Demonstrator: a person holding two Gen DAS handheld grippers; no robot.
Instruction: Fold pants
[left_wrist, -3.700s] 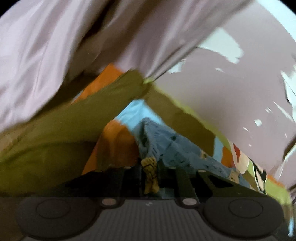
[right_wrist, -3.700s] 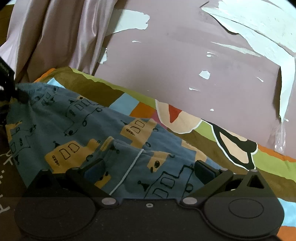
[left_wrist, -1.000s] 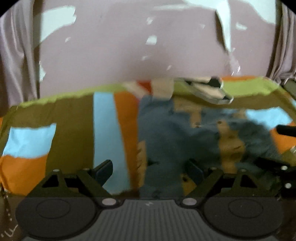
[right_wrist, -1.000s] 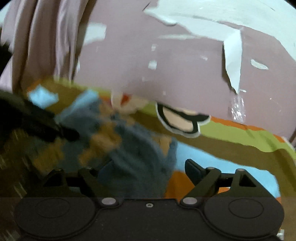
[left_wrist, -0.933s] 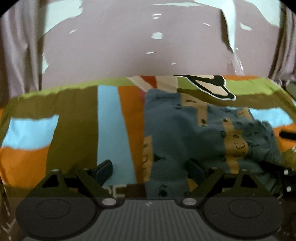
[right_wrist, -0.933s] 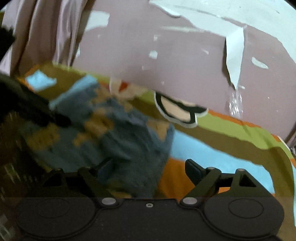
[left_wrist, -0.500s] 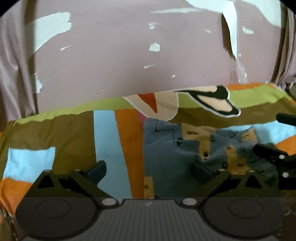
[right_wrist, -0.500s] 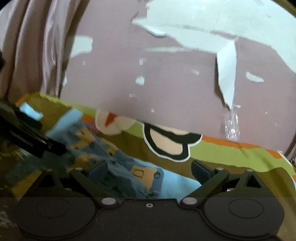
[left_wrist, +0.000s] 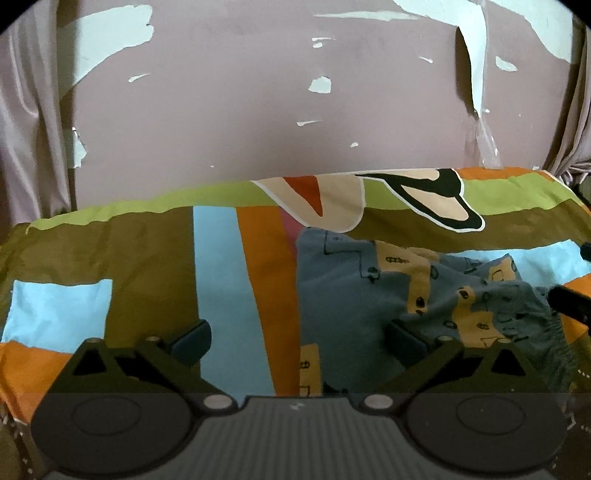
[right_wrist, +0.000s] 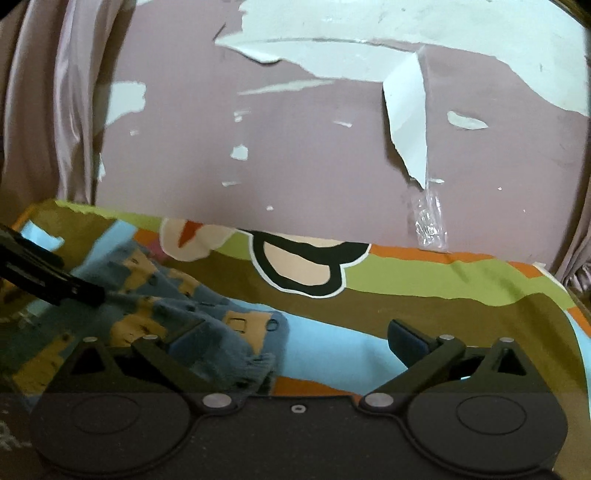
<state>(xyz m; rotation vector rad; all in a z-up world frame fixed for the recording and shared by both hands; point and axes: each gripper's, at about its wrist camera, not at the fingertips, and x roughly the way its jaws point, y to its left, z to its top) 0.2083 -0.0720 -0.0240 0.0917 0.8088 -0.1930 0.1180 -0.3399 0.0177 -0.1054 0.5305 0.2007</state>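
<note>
Pants (left_wrist: 373, 295): blue, printed, bunched on the patchwork bed cover (left_wrist: 218, 266). They lie between both claws: right of the left claw (left_wrist: 297, 338), left of the right claw (right_wrist: 295, 332). Both claws wide, empty. Long axis unclear; left claw judged nearer.

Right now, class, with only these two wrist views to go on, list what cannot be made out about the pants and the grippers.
- Pants, left wrist view: near end hidden behind the left gripper body; how many folds they have is unclear.
- Pants, right wrist view: left part blurred and cut by the frame edge.
- Right gripper: in the left view only a dark tip shows at the right edge.
- Bedsheet: near edge hidden.
</note>
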